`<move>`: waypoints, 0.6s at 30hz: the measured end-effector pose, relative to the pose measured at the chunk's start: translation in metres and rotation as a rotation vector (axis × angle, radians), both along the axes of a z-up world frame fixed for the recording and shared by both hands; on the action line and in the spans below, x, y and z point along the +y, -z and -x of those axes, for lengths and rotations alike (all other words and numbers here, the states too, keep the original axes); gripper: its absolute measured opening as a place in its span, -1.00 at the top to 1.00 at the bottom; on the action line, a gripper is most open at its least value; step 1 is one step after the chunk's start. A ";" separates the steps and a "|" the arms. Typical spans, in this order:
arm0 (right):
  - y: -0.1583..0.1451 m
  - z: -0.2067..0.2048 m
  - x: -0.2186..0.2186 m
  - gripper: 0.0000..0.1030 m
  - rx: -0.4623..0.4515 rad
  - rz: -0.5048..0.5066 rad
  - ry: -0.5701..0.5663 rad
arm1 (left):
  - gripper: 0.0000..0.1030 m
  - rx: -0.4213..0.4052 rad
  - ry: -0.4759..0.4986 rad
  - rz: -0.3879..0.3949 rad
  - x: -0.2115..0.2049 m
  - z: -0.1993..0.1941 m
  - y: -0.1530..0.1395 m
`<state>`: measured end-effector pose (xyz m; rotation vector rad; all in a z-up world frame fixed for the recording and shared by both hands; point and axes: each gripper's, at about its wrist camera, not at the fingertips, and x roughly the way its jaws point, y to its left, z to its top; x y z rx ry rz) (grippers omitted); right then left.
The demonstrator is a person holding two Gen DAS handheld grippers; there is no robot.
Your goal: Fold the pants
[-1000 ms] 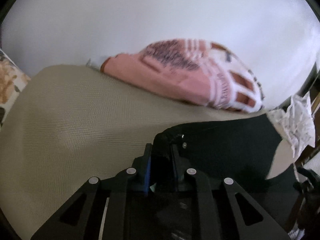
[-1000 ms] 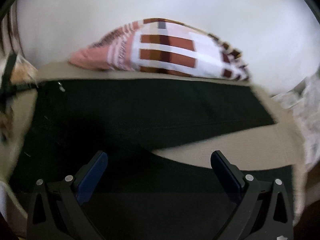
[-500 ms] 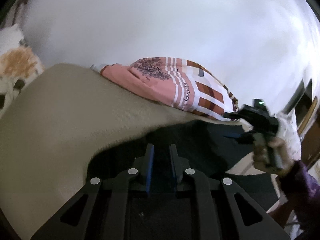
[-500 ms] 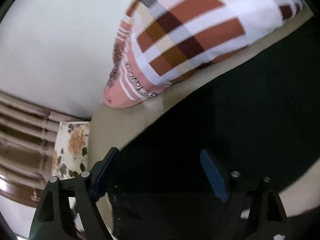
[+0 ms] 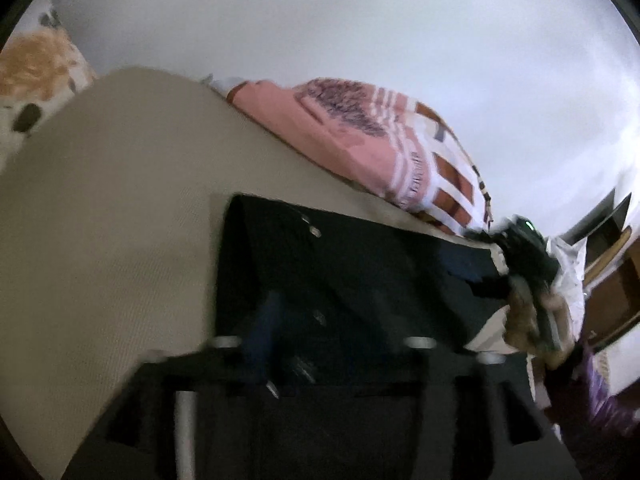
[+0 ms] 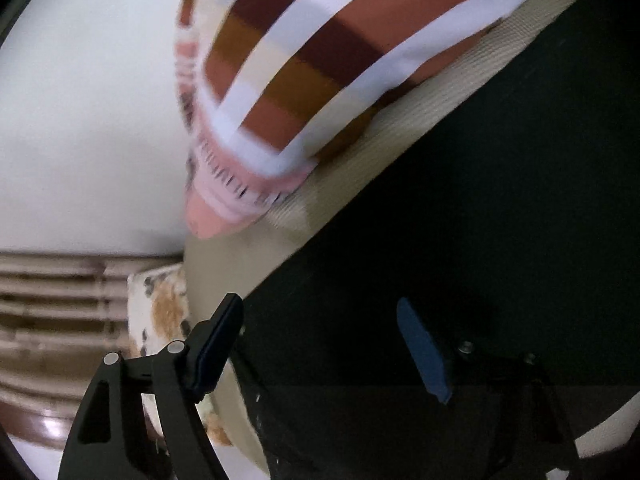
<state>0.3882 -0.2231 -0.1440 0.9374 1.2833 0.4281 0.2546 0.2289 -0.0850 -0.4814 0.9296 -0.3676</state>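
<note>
Soft, dim indoor light, both views smeared by motion.
Black pants (image 5: 360,280) swallow detail; fisheye edges bend and darken.

Two close, low wrist views across the beige bed (image 5: 100,240), both sharing pants (image 5: 360,272) and pillow (image 6: 320,60).

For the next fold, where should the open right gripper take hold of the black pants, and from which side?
Probably the folded edge of the black pants that runs along the beige bed cover. The cloth lies flat there with a clean, straight border beside the patterned pillow. The right gripper is already open above that edge, so I would lower it over the border from the bed-cover side and pinch.
</note>
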 end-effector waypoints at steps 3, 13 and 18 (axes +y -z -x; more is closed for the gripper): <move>0.000 0.023 0.005 -0.52 -0.016 -0.009 -0.022 | -0.20 0.088 0.033 0.084 0.027 -0.056 0.029; -0.002 0.064 -0.004 -0.53 -0.052 -0.003 -0.024 | -0.23 0.134 0.233 -0.019 0.012 -0.129 0.072; -0.001 0.066 -0.004 -0.55 -0.058 -0.009 -0.012 | 0.55 0.102 0.201 -0.171 -0.019 -0.113 0.068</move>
